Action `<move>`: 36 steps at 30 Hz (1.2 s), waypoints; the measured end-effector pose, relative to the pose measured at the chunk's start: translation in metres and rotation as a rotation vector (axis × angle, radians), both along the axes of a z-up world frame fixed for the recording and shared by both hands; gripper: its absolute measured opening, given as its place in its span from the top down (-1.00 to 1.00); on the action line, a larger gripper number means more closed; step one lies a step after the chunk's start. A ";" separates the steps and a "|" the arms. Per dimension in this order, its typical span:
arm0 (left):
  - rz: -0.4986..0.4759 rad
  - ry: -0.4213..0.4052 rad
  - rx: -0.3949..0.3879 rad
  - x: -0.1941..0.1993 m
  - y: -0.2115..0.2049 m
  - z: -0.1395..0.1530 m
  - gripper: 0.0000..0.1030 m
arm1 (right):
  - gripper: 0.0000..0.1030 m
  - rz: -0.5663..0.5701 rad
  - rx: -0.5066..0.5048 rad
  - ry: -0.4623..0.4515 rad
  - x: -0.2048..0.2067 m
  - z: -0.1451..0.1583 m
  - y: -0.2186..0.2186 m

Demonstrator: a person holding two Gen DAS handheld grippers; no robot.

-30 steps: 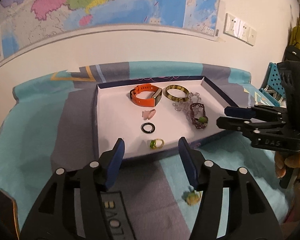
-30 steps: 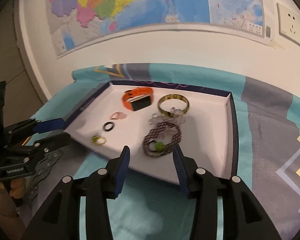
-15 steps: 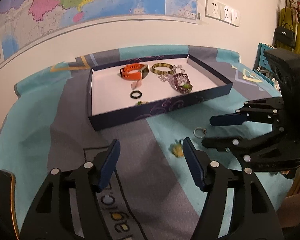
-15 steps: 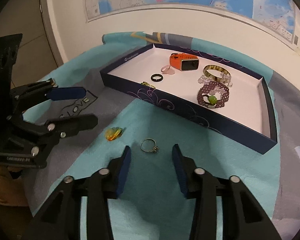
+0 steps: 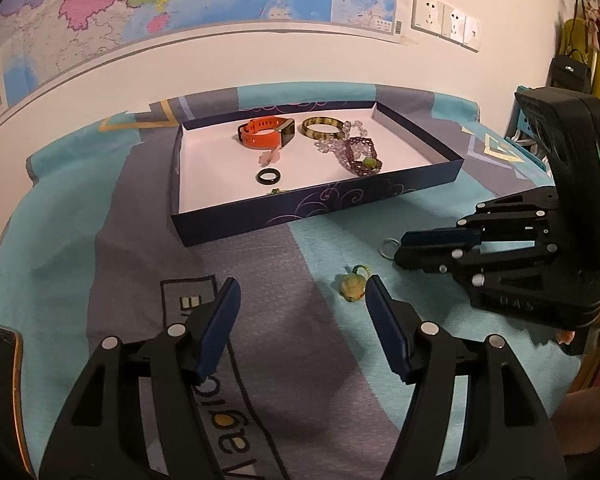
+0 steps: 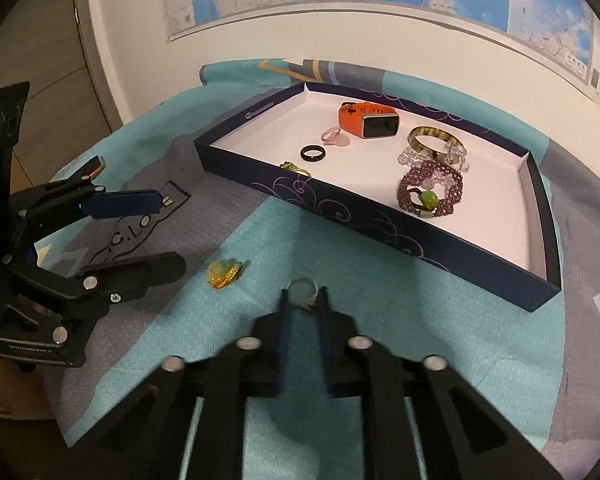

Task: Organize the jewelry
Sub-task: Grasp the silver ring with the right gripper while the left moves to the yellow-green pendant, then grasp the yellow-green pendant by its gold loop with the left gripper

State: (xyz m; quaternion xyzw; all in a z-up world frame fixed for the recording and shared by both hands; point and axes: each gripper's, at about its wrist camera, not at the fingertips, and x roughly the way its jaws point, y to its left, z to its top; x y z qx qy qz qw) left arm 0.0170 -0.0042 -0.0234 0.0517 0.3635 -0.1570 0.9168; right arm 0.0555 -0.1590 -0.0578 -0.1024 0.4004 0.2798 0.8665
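Counting seven pieces already inside the navy box: orange smartwatch toward the far wall, mottled bangle beside it, clear bead bracelet touching the bangle, purple beaded bracelet with a green stone nearer the front wall, pink ring, black ring, and a small green-and-gold ring close against the front wall.

Found two pieces outside the box, both on the patterned cloth in front of its front wall: a thin metal ring and a yellow-green pendant, near each other but apart.

Observed of the right gripper: low over the cloth, fingers just now drawn together, metal ring caught between their tips. Not yet lifted; ring apparently at cloth level.

Observed of the left gripper: fingers spread wide, nothing between them, pendant just beside the tip of one finger rather than inside the gap.

Judged mostly complete. Remaining, by appearance: carrying the metal ring over the front wall into the box, then collecting the pendant likewise. Plenty of bare white floor seen toward the box's right-hand end for both. Unable to confirm firmness of the hold on so thin a ring.
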 end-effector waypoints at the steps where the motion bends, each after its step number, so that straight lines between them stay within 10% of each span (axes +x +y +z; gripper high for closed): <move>1: -0.004 0.000 -0.001 -0.001 -0.001 0.000 -0.25 | 0.93 -0.003 0.007 0.004 0.000 0.000 -0.002; 10: -0.023 0.016 0.012 0.002 -0.010 -0.002 -0.25 | 0.50 0.001 0.035 0.000 -0.001 0.005 -0.002; 19: -0.019 0.034 0.001 0.006 -0.008 -0.003 -0.23 | 0.69 0.003 -0.005 -0.003 0.005 0.000 0.007; 36: -0.062 0.134 -0.013 0.021 -0.025 -0.015 0.54 | 0.69 -0.044 0.042 0.003 -0.001 0.003 -0.017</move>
